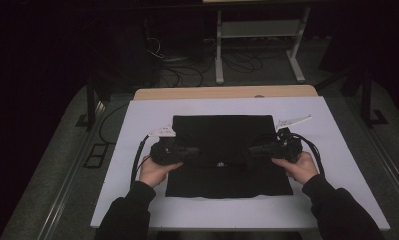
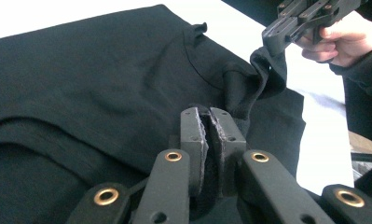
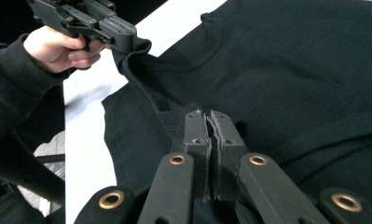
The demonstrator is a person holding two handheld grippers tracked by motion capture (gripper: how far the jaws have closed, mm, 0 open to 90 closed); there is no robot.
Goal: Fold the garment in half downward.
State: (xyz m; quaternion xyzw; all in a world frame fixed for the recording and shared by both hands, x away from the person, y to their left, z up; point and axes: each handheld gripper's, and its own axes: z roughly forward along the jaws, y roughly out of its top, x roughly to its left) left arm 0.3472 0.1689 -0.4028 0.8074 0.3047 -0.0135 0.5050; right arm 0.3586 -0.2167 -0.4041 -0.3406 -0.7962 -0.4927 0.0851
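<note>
A black garment [image 1: 222, 132] lies spread on the white board [image 1: 147, 200], its near part folded over. My left gripper [image 1: 193, 151] is shut on a pinch of the cloth at the fold's left side, and its pads [image 2: 194, 128] are pressed together with thin fabric between them. My right gripper [image 1: 252, 150] is shut on the fold's right side in the same way [image 3: 208, 122]. From the left gripper view, the right gripper [image 2: 276, 41] lifts a bunched corner of the garment [image 2: 104, 79]. Seen from the right gripper view, the left gripper [image 3: 125, 43] holds up an edge of the garment [image 3: 291, 70].
The white board lies on a wooden tabletop [image 1: 227, 92], with bare white margins on every side of the cloth. Behind the table are a white metal frame [image 1: 259, 30] and loose cables [image 1: 182, 70] on the floor. Dark stands [image 1: 90, 100] flank the table.
</note>
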